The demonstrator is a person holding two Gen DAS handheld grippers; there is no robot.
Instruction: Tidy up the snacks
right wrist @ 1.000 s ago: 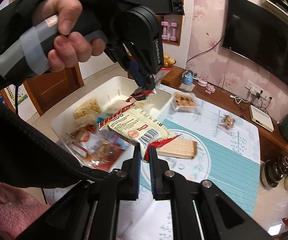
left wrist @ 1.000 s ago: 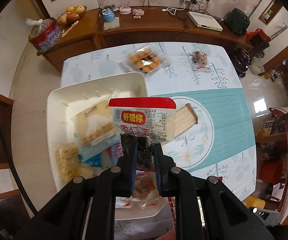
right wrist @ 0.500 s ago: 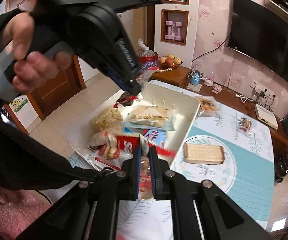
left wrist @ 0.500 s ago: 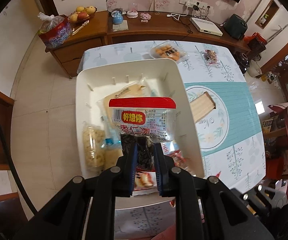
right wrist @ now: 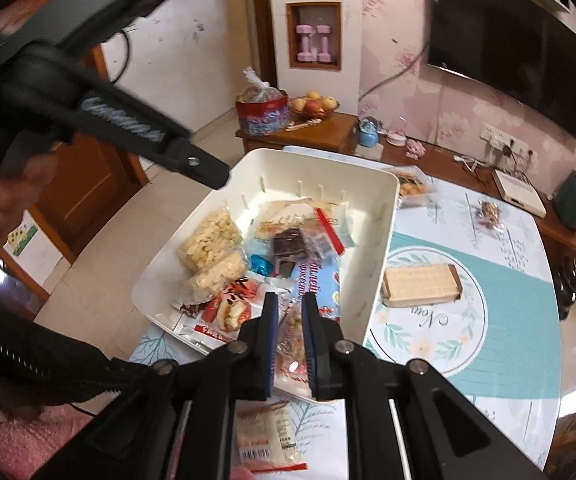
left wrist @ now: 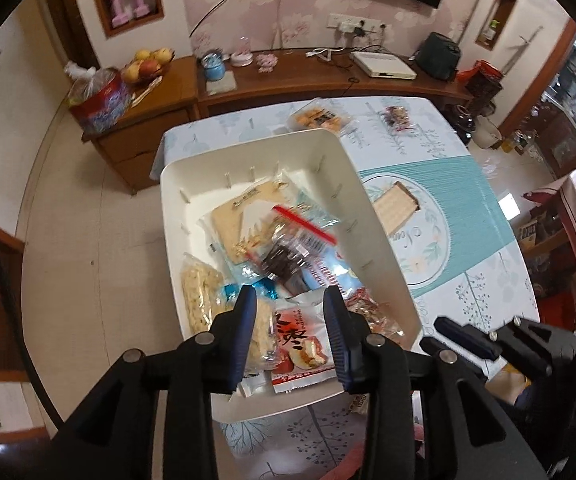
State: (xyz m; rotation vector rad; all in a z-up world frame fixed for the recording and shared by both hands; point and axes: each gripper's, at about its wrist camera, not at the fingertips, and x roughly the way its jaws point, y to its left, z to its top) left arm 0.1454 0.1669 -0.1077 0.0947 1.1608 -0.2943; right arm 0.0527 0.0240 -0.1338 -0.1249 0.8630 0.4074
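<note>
A white bin [left wrist: 372, 216] [right wrist: 384, 240] on the table holds several snack packs. A red-topped packet of dark snacks [left wrist: 292, 252] [right wrist: 300, 242] lies on top of them, blurred. My left gripper [left wrist: 290, 300] is open and empty above the bin's near end. My right gripper [right wrist: 290, 304] hovers over the bin's near corner, jaws a narrow gap apart, nothing clearly held. A wafer pack [left wrist: 394, 206] [right wrist: 422, 284] lies on the round placemat right of the bin. A cookie tray [left wrist: 320, 118] and a small wrapped snack [left wrist: 398, 116] sit at the table's far end.
A red-and-white snack pack [right wrist: 267, 438] lies on the table under my right gripper. The left gripper's body [right wrist: 127, 124] crosses the upper left of the right wrist view. A wooden sideboard [left wrist: 288, 80] with fruit and a router stands behind the table.
My left gripper opened and let go of the red-topped packet, which dropped into the bin. The pack my right gripper carried is gone from its jaws. Both grippers drew back toward the bin's near end.
</note>
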